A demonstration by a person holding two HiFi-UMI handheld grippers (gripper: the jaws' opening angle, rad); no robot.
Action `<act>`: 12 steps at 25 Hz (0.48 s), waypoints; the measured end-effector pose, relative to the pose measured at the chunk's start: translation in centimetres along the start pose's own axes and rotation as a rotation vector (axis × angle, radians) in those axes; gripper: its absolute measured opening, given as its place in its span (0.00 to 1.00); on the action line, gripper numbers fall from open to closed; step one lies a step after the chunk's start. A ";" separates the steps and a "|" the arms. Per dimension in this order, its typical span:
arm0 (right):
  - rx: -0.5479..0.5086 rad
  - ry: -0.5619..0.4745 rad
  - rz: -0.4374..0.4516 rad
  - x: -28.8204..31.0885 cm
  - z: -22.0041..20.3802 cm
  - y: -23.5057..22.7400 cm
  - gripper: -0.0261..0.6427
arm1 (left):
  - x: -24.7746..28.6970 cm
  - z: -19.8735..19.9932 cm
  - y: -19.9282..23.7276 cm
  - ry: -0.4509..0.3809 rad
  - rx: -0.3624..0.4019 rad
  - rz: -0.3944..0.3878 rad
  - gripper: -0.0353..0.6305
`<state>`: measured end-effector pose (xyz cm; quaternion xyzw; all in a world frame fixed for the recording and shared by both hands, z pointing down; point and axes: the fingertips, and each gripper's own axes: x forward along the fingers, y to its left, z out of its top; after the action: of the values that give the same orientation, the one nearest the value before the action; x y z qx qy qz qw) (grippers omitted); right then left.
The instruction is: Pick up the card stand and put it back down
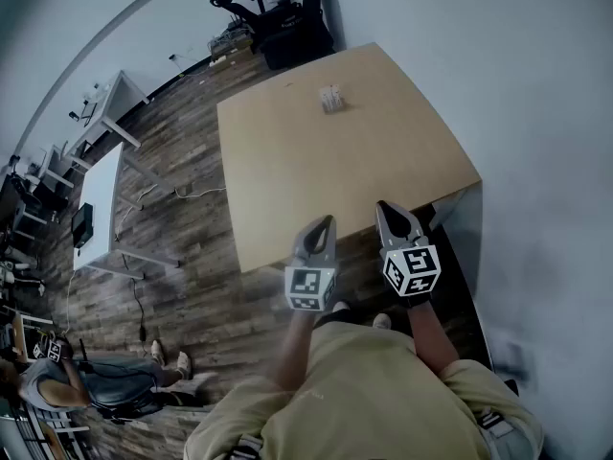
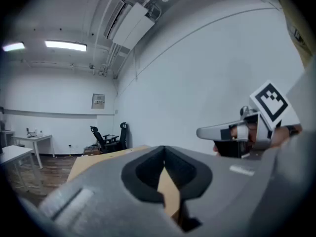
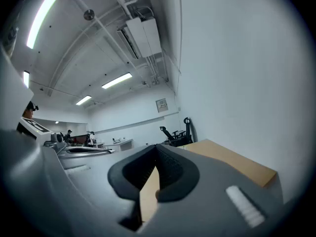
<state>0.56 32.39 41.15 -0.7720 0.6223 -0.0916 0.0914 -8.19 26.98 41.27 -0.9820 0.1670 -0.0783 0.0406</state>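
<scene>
Card stand (image 1: 331,99) lies well beyond left claw (image 1: 326,221) and right claw (image 1: 385,207), both closed.

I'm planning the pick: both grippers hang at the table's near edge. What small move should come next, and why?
Probably reach the right gripper forward toward the card stand, opening its jaws: the stand sits far across the table, untouched, and those jaws are shut and empty.

The left gripper (image 2: 164,149), closed and empty, faces the table (image 2: 91,164), right gripper (image 2: 201,131) beside.
</scene>
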 end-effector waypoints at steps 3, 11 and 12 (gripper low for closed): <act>-0.004 0.007 0.030 0.4 -0.4 0.1 0.04 | 0.6 -0.8 0.4 0.012 -0.007 0.024 0.06; -0.013 0.016 0.033 4.6 -1.2 -0.8 0.04 | 5.3 -2.0 3.6 -0.016 -0.066 -0.004 0.05; -0.020 0.018 0.030 5.5 -1.1 -1.2 0.04 | 6.3 -1.9 4.3 -0.020 -0.069 -0.008 0.05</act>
<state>2.59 27.28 42.69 -0.7625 0.6356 -0.0910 0.0795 -4.05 20.76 43.57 -0.9842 0.1654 -0.0629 0.0081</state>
